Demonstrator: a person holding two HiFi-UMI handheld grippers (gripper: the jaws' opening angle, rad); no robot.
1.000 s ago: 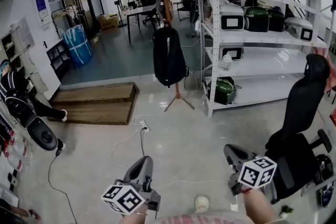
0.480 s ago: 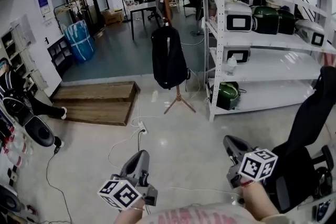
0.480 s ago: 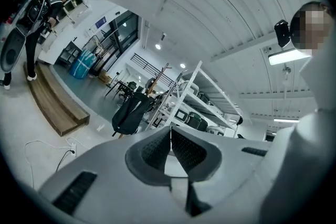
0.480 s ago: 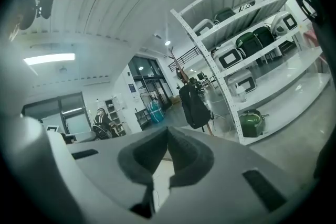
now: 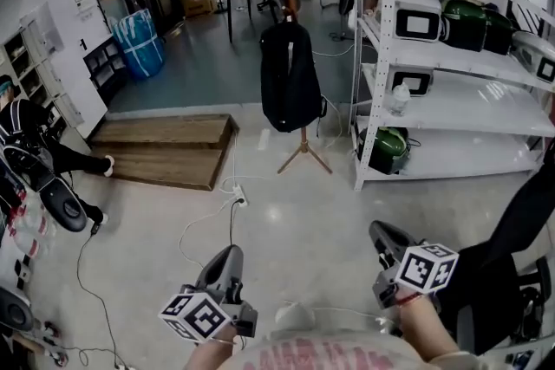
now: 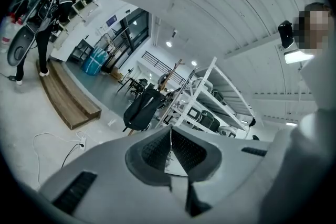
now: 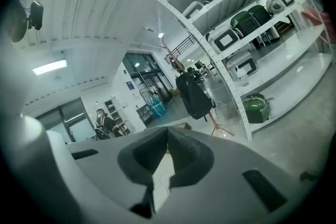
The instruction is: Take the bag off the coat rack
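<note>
Left tool (image 5: 227, 260): your jaws are pressed together with nothing between them.
Right tool (image 5: 382, 235): your jaws are together here too, and empty.
Backpack (image 5: 290, 78): black, hanging on the wooden coat rack (image 5: 303, 153), well ahead of both your tools.
Shelving (image 5: 371, 126): white, just right of the rack.
Wooden platform (image 5: 165, 153): on the floor, left of the rack.

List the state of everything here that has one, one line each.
bag: hanging on the coat rack, not yet taken off
coat rack: upright on the floor, beside the shelves
left gripper: shut, empty, far short of the bag
right gripper: shut, empty, far short of the bag
</note>
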